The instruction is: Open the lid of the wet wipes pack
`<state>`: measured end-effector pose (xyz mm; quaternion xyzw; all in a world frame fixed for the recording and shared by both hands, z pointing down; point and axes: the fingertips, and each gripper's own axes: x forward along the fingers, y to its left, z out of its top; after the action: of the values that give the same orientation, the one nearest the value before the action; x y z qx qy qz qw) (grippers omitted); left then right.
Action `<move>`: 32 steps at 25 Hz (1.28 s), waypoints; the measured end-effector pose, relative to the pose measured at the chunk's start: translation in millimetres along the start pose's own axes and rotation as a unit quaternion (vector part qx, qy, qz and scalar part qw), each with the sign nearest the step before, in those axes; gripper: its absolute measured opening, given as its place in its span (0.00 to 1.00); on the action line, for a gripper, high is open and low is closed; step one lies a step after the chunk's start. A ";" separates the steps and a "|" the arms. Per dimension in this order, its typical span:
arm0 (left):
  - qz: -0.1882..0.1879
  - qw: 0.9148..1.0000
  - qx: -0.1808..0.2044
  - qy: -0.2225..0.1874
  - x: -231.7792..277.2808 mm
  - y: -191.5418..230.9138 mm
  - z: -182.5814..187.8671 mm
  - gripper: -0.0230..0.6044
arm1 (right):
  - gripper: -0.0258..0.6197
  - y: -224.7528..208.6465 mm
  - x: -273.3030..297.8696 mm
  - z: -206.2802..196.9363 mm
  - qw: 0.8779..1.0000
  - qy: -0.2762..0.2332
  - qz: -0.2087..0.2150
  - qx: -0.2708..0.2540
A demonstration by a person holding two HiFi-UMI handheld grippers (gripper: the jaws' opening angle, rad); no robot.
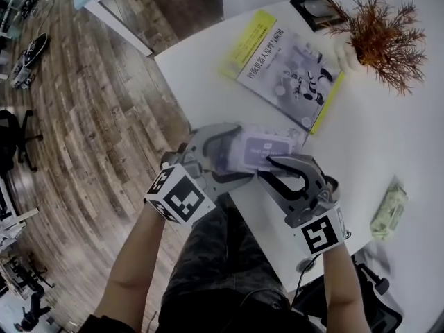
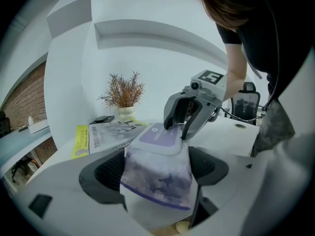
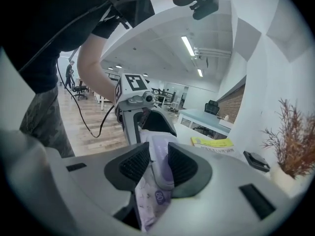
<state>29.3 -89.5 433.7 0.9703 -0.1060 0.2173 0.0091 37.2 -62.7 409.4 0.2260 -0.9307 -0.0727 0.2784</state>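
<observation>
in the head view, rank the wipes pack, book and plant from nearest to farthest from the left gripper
1. Wipes pack: held in the left gripper, over the near edge of the table.
2. Book: flat on the table, beyond the pack.
3. Plant: far right, past the book.

A white table (image 1: 388, 137) carries a book (image 1: 288, 71) with a yellow edge, lying flat. Beyond it a dried rust-coloured plant (image 1: 381, 37) stands in a white vase (image 1: 347, 53), with a small dark tray (image 1: 316, 9) just beside. A pale green packet (image 1: 388, 210) lies well apart. A black office chair (image 1: 17, 141) stands on the wooden floor (image 1: 104, 130).
</observation>
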 end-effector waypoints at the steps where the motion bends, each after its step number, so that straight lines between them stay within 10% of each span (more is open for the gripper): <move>1: 0.001 1.000 -0.001 0.000 0.4 0.2 0.1 0.69 | 0.24 -0.3 -0.3 -0.8 1.000 -0.001 0.001 0.005; 18: 0.005 1.000 -0.009 -0.005 1.7 0.4 0.8 0.69 | 0.24 -9.7 -3.9 3.4 0.987 -0.057 0.025 0.149; 32: 0.006 1.000 -0.010 -0.006 2.1 0.1 0.9 0.69 | 0.24 -13.3 -5.9 8.4 0.983 -0.088 0.028 0.159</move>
<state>31.5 -90.1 433.7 0.9709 -0.1136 0.2102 0.0166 42.0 -71.7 396.2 0.2343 -0.9572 0.0640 0.1576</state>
